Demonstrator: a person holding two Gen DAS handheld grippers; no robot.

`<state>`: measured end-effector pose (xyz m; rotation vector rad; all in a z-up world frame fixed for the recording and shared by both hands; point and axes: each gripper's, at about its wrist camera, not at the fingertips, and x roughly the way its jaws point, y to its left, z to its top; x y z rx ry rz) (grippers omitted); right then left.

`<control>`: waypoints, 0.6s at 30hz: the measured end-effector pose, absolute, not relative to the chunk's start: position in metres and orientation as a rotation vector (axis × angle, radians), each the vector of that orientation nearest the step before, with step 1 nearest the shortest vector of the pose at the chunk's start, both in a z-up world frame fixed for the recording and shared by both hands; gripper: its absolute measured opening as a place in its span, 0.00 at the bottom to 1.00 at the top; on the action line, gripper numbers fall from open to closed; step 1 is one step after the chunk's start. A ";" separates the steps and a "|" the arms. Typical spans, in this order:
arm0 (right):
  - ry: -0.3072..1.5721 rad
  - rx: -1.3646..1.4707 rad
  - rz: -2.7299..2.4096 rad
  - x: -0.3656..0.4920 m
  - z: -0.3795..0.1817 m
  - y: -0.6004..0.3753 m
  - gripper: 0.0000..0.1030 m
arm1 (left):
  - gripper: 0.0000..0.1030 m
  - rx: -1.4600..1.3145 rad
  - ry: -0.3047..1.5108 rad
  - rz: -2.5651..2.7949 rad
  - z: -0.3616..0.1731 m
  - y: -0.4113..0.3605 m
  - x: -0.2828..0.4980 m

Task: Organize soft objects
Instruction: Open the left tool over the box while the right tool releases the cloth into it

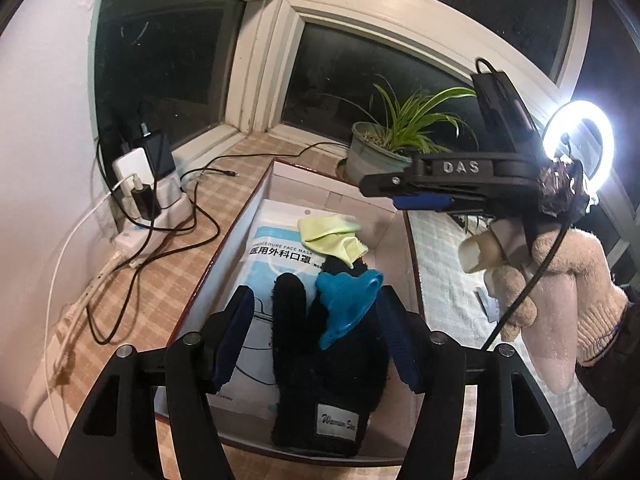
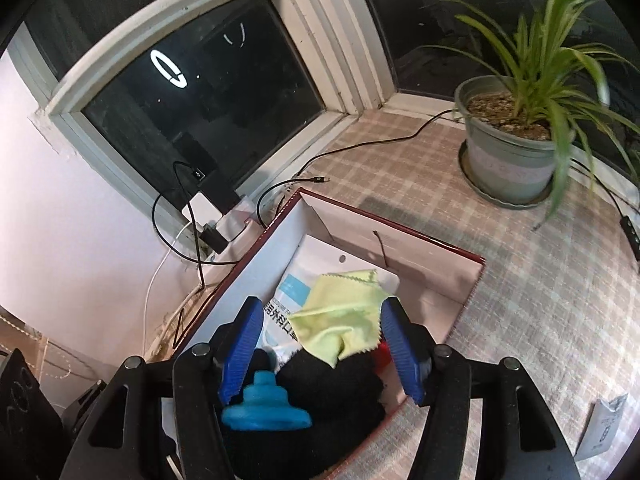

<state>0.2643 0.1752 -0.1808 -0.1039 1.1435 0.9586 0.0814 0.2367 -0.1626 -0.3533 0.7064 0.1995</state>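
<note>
A checked surface (image 2: 500,280) under the window carries a red-rimmed box (image 2: 400,236) near its left edge. Inside lies a face-mask packet (image 1: 276,264), with a black glove (image 1: 328,360) on top, a yellow cloth (image 2: 340,316) at the glove's far end and a blue silicone piece (image 1: 348,304) resting on the glove. Both the left gripper (image 1: 316,336) and right gripper (image 2: 320,348) hover over the box, jaws wide and empty.

Left wrist view: close above the open red-rimmed cardboard box (image 1: 224,256), facing the dark window (image 1: 168,52). Right wrist view: closer, steeper, same box (image 2: 440,276). Shared: box contents, window, green potted plant (image 1: 400,128).
</note>
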 end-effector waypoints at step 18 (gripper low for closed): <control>1.044 0.023 0.837 0.249 -0.151 0.041 0.56 | 0.61 -0.370 0.654 0.151 -0.142 0.193 0.068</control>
